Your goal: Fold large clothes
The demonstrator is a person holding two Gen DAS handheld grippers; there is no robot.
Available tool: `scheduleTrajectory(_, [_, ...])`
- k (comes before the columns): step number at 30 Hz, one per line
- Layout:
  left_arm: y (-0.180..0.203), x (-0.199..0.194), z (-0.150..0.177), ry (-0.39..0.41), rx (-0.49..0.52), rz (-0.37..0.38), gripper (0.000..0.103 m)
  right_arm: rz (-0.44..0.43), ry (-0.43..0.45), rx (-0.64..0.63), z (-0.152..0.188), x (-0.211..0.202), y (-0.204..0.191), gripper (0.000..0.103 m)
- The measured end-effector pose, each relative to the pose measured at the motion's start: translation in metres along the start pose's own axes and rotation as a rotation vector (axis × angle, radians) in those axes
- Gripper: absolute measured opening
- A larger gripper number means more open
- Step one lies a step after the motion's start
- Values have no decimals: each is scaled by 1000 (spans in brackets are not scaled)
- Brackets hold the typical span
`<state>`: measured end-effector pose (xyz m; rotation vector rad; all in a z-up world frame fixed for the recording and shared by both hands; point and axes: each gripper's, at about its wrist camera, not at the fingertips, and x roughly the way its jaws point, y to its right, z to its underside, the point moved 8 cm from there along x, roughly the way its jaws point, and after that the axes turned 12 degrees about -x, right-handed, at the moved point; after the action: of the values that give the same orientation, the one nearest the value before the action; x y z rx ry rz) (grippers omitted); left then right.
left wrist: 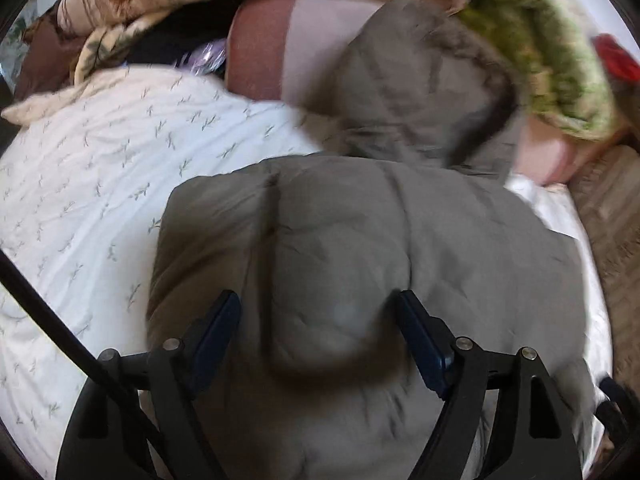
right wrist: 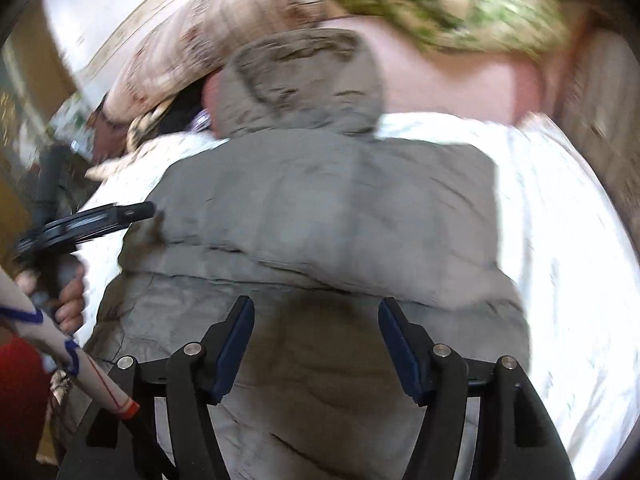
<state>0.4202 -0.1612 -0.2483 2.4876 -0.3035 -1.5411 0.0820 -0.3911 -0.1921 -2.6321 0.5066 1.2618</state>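
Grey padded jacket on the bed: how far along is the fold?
Done: the grey jacket lies as a compact bundle on the white sheet, hood toward the pillows, no sleeves sticking out. In hand: nothing; the left gripper and right gripper are open above it. Left: probably folding in the hood.

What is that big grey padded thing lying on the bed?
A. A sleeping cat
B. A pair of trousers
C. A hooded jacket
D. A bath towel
C: the grey jacket is quilted, and a hood lies at its top end toward the pillows, spread on the white bedsheet.
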Motion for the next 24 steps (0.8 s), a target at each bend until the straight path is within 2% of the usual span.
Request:
scheduleTrajectory(1, [0,6,1,-20,-20,4,78,11,-2,14,3,-3,8,70])
scheduleTrajectory(2, [3,8,2,-42,-26,11,58,29,-6,28,6,-5,17,70])
scheduleTrajectory(3, [8,6,5,-61,-19,20,41,49,-10,37,8,-6,25,70])
scheduleTrajectory(6, [14,-20,6,-14,12,2,31,78,-14,59,6,-3,41,70])
scheduleTrajectory(9, [6,-37,7,33,29,-27,30,81,2,78,-5,6,46,70])
scheduleTrajectory(11, [-4,-26,11,19,40,-67,31,87,6,66,-14,16,44,70])
scheduleTrajectory(13, [-12,-8,12,-1,22,-94,35,103,-12,50,-21,36,40,70])
scheduleTrajectory(15, [-16,4,11,2,13,-103,45,118,-54,46,-23,63,38,70])
scheduleTrajectory(18, [-15,4,9,22,29,-134,49,147,-91,45,-23,87,39,75])
scheduleTrajectory(19, [-16,-1,11,26,32,-140,49,151,-92,41,-23,88,38,78])
scheduleTrajectory(22, [-17,-23,13,38,42,-123,49,142,-88,48,-25,77,40,78])
scheduleTrajectory(24, [-24,-42,15,58,38,-123,56,130,-72,73,-22,61,45,78])
